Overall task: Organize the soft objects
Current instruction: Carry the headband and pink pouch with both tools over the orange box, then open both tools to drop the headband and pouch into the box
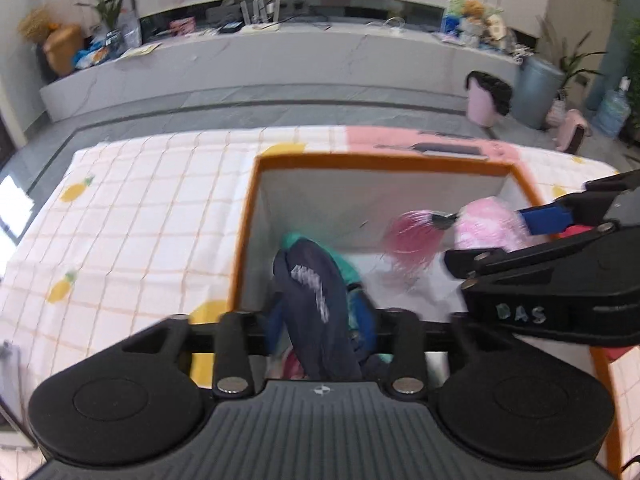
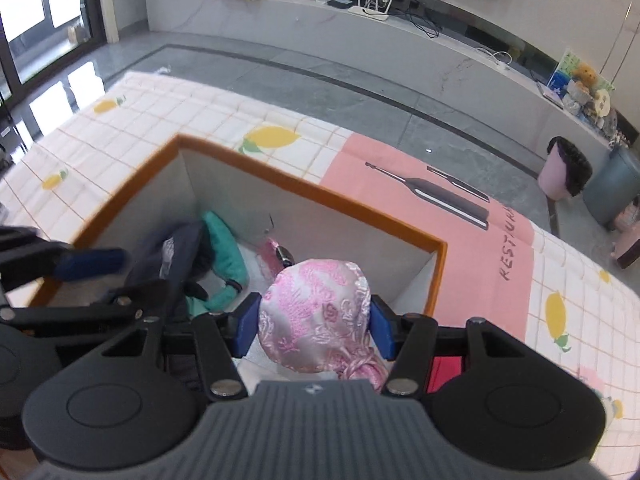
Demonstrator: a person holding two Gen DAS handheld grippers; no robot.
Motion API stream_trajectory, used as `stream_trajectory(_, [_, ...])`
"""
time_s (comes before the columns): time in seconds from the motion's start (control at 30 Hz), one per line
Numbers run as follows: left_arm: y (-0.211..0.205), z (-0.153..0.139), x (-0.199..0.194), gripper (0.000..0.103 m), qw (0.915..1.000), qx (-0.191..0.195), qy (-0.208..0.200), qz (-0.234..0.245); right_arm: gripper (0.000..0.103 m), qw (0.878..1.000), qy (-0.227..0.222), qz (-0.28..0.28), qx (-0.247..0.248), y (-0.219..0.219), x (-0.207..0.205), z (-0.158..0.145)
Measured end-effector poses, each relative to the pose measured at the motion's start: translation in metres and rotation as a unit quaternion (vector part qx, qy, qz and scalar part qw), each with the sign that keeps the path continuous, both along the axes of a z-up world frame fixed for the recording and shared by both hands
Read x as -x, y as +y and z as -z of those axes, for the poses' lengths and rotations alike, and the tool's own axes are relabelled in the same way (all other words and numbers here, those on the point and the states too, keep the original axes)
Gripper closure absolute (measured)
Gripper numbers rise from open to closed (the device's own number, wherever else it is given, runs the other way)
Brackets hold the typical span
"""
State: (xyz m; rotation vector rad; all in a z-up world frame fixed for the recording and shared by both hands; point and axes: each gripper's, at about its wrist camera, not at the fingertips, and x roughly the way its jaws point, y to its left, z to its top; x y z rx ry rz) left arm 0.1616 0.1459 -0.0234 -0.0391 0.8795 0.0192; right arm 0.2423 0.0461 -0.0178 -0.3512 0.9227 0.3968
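My right tool has the pink brocade pouch squeezed between its blue pads, over the orange-rimmed box on the counter. It's squishy, slick satin, so I'm gripping its fat middle. The left tool sits half-open around a limp navy garment that's draping into the box.

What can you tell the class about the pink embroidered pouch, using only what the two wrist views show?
The pink embroidered pouch is a rounded, stuffed bag of shiny satin-like cloth with raised pink floral patterning on a paler ground. Its gathered neck with a twisted pink cord lies toward the camera. The right gripper clamps it, a blue pad against each side, above the open orange-rimmed box. In the left wrist view a pink tassel hangs beside it.
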Motion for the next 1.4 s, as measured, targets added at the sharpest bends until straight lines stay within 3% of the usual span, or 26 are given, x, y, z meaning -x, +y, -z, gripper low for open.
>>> stream_trajectory(0.1, [0.001,0.001,0.006,0.038,1.0000,-0.006,0.002,0.004,0.047,1.000,-0.001,0.001,0.009,0.000,-0.003,0.003])
stream_trajectory(0.13, [0.001,0.000,0.008,0.027,0.9999,-0.011,0.003,0.009,0.047,1.000,0.002,0.002,0.006,0.000,-0.003,0.004])
stream_trajectory(0.2, [-0.002,-0.005,0.015,0.016,0.9997,-0.014,0.002,0.021,0.047,1.000,0.005,0.005,0.000,0.000,-0.003,0.004])
stream_trajectory(0.43, [-0.010,-0.039,0.042,0.016,0.9978,-0.038,-0.049,0.024,0.047,1.000,0.006,0.001,0.002,0.009,0.002,0.005])
stream_trajectory(0.57, [-0.009,-0.049,0.052,0.016,0.9966,-0.048,-0.057,0.036,0.046,1.000,0.015,0.007,0.002,0.013,0.001,0.008])
stream_trajectory(0.77, [0.003,-0.047,0.052,0.016,0.9933,-0.088,-0.074,-0.009,0.046,1.000,0.025,0.008,0.010,0.018,0.005,0.013])
stream_trajectory(0.9, [0.019,-0.044,0.047,0.016,0.9951,-0.066,-0.061,-0.041,0.040,1.000,0.025,-0.003,0.001,0.019,0.009,0.012])
stream_trajectory(0.97, [0.027,-0.043,0.047,0.016,0.9959,-0.054,-0.050,-0.052,0.015,1.000,0.019,-0.019,0.002,0.022,0.012,0.011])
stream_trajectory(1.0, [0.031,-0.043,0.045,0.016,0.9961,-0.051,-0.044,-0.057,0.012,1.000,0.016,-0.026,0.003,0.023,0.015,0.011])
stream_trajectory(1.2, [0.053,-0.046,0.046,0.016,0.9951,-0.002,-0.023,-0.096,0.008,0.998,-0.006,-0.057,0.011,0.031,0.027,0.003])
stream_trajectory(1.4, [0.060,-0.059,0.052,0.016,0.9922,0.005,-0.023,-0.122,0.005,0.998,-0.016,-0.061,-0.016,0.029,0.033,-0.021])
